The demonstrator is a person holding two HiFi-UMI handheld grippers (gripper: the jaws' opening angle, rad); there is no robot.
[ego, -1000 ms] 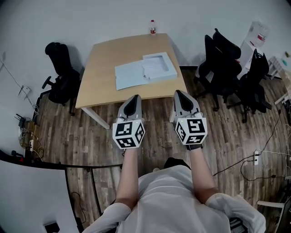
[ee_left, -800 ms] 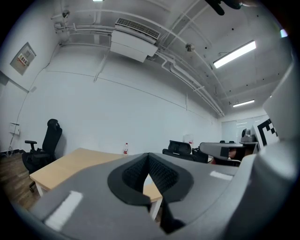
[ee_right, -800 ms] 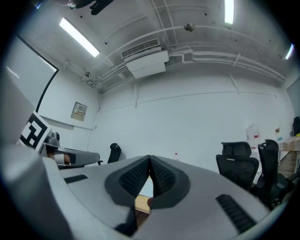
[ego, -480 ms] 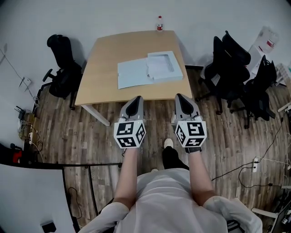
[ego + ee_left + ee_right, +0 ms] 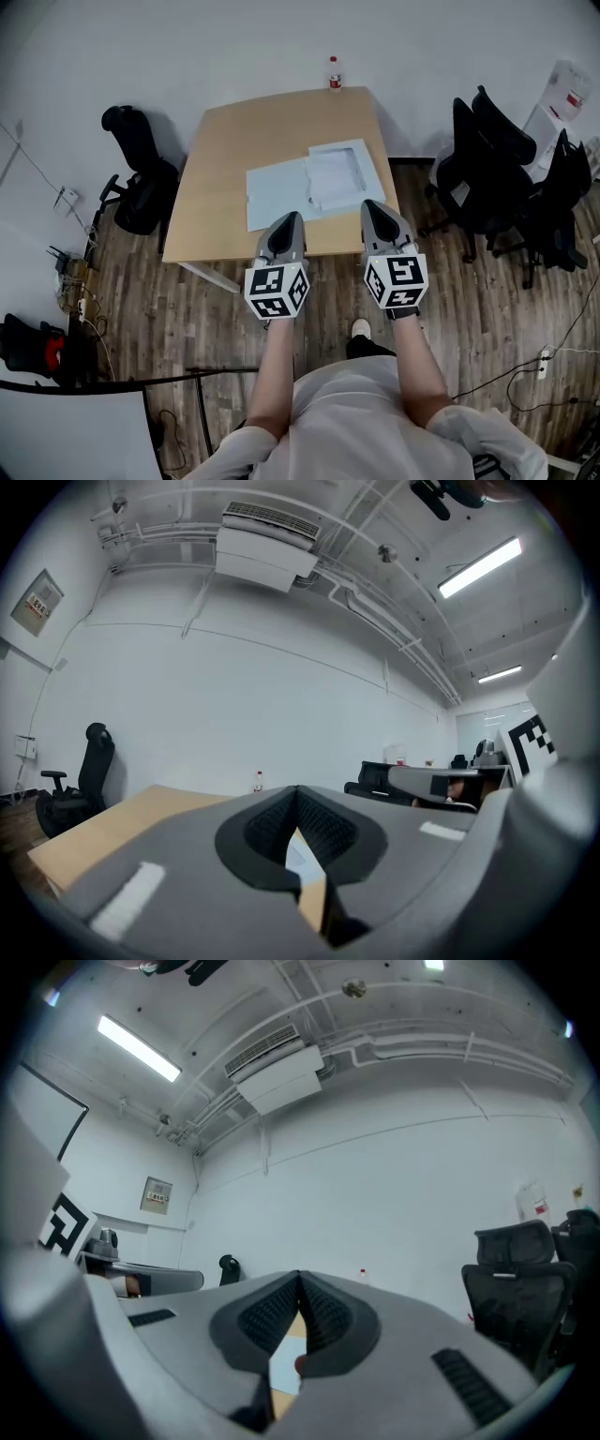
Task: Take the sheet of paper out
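Hovering at the table's (image 5: pixel 234 141) near edge by the open folder (image 5: pixel 279 192), left gripper (image 5: pixel 286 218) and right gripper (image 5: pixel 374 205) were closed, empty.

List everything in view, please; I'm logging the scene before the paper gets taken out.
table: one, light wood, by the far wall
folder: one, pale blue, open on the table's near right part
paper: white, count unclear, in the folder's right half
bottle: one, clear with red label, at the table's far edge
office chairs: black; one left of the table, at least two to its right
left gripper, right gripper: grey with black-and-white marker cubes, both shut and empty, by the table's near edge
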